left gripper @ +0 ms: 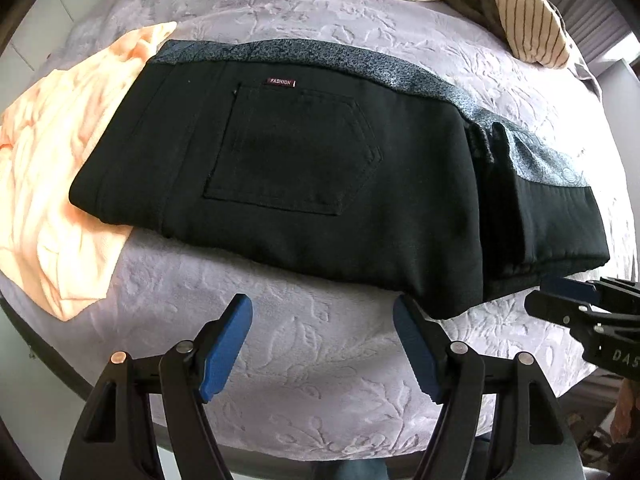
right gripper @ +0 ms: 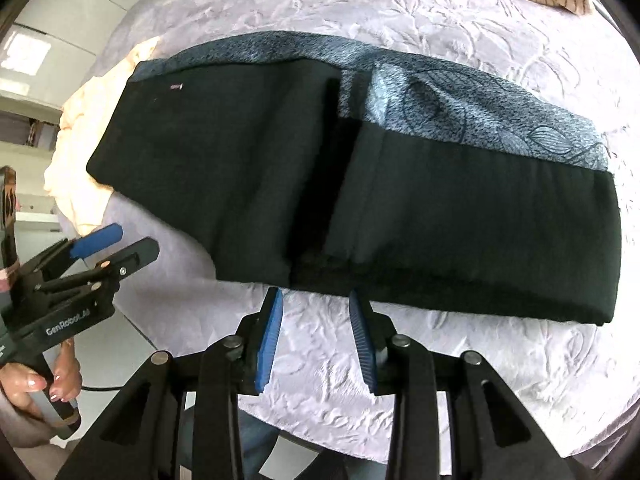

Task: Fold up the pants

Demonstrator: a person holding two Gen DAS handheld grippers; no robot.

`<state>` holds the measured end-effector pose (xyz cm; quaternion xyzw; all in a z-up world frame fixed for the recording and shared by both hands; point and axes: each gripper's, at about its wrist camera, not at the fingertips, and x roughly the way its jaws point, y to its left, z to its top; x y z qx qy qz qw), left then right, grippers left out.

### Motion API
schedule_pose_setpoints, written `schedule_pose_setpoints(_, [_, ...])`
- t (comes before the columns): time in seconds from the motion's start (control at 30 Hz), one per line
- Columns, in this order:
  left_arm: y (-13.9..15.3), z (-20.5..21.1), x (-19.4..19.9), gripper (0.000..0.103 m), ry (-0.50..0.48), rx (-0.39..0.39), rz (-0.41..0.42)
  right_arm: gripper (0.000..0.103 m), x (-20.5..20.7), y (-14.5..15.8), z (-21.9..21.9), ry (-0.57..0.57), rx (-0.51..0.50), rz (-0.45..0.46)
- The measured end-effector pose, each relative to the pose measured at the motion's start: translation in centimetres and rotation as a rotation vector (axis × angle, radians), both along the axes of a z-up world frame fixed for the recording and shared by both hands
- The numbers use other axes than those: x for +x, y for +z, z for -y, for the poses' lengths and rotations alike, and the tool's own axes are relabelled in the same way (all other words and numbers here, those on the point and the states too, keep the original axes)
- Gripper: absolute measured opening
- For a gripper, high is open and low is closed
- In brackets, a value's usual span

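The black pants [left gripper: 304,168] lie folded flat on the lilac bedspread [left gripper: 304,360], back pocket and a "FASHION" label up, grey patterned lining showing along the far edge. They also show in the right wrist view [right gripper: 400,208]. My left gripper [left gripper: 322,312] is open and empty, just short of the pants' near edge. My right gripper [right gripper: 316,300] is open and empty, its tips at the pants' near edge. The right gripper also shows in the left wrist view [left gripper: 576,300], and the left gripper in the right wrist view [right gripper: 116,244].
A peach garment [left gripper: 60,168] lies on the left, partly under the pants. Striped cream clothes [left gripper: 520,20] are piled at the far right of the bed. The bed's near edge [left gripper: 320,456] is just below the grippers.
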<state>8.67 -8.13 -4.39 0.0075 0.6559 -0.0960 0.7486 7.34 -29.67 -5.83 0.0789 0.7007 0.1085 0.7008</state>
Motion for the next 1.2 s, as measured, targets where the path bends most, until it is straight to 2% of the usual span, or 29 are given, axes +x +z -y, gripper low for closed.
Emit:
schedule_pose_setpoints(0.17, [0.3,-0.4,0.1,0.074,-0.004,0.0,0.001,0.041,0.4,0.2,-1.0,0.007,0.008,-0.003])
schedule_pose_setpoints(0.27, [0.3,-0.6,0.0,0.074,-0.008,0.002,-0.003,0.047,0.8,0.4,-1.7,0.014,0.012,-0.001])
schedule_pose_setpoints(0.43, [-0.3,-1.1,-0.2,0.074,-0.006,0.003,-0.023,0.048,1.2,0.5,-2.6,0.029,0.014,-0.007])
schedule_pose_setpoints(0.5, [-0.6,-1.3,-0.2,0.082,0.004,0.025,-0.029,0.049,1.3,0.4,-3.2,0.039,0.012,-0.01])
schedule_pose_setpoints(0.53, [-0.6,-1.5,-0.2,0.089,0.011,0.023,-0.025,0.049,1.3,0.3,-3.5,0.044,0.011,-0.01])
schedule_pose_setpoints(0.57, [-0.6,-1.8,-0.2,0.089,0.021,0.015,-0.016,0.05,1.3,0.3,-3.7,0.049,0.011,-0.012])
schedule_pose_setpoints(0.7, [-0.7,-2.7,0.0,0.089,0.058,-0.016,-0.004,0.057,1.5,0.2,-4.2,0.063,0.006,-0.017])
schedule_pose_setpoints(0.87, [-1.5,-4.3,0.5,0.089,0.112,-0.021,-0.03,0.063,1.8,-0.1,-5.1,0.084,0.008,-0.023])
schedule_pose_setpoints(1.03, [-2.4,-5.7,0.9,0.089,0.162,-0.03,-0.052,0.08,1.9,-0.1,-7.1,0.157,0.009,-0.007])
schedule_pose_setpoints(1.2, [-3.1,-6.8,1.1,0.089,0.188,-0.042,-0.068,0.086,1.6,-0.2,-8.7,0.236,-0.031,0.018])
